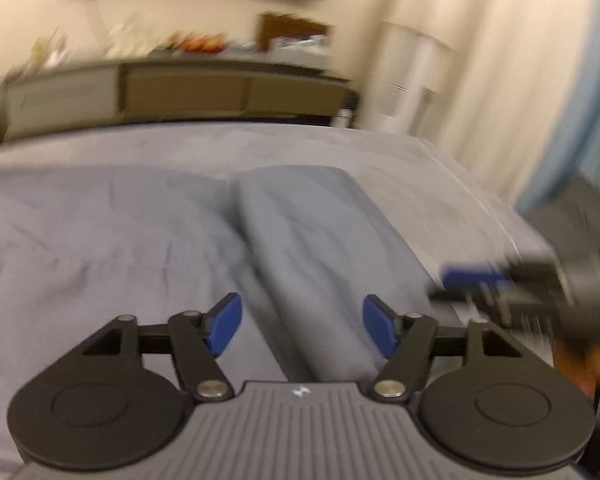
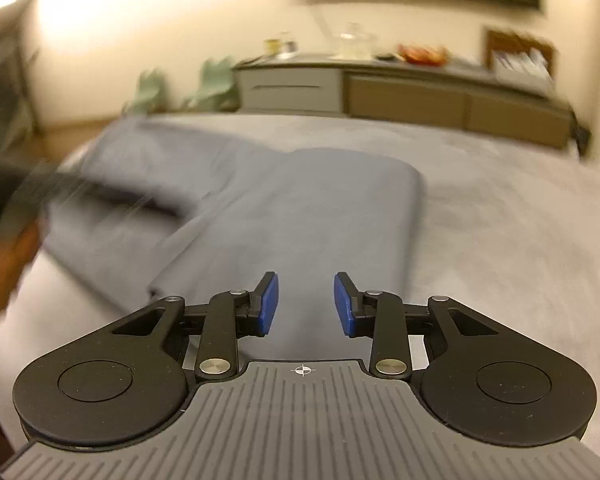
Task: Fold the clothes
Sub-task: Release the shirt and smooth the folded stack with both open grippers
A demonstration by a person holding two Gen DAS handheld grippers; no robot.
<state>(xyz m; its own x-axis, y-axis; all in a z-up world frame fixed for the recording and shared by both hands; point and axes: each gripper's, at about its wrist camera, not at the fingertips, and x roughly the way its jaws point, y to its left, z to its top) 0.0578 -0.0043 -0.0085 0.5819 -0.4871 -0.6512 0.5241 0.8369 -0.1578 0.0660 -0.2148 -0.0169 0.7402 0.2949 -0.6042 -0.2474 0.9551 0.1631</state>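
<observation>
- The grey garment (image 1: 112,240) lies spread over the grey bed (image 1: 340,144), with one part folded into a long band (image 1: 312,232) running away from the camera.
- The left gripper (image 1: 302,330) hovers low over that band, its blue fingers (image 1: 224,328) spread wide apart and holding nothing; cloth shows in the gap between them.
- In the right wrist view the garment (image 2: 284,208) lies on the left half of the bed (image 2: 500,220), its folded edge just ahead.
- The right gripper (image 2: 305,304) hangs above the near end of the cloth, fingers (image 2: 268,304) released and empty.
- A sideboard (image 2: 420,92) stands behind the bed against the wall, blurred.
</observation>
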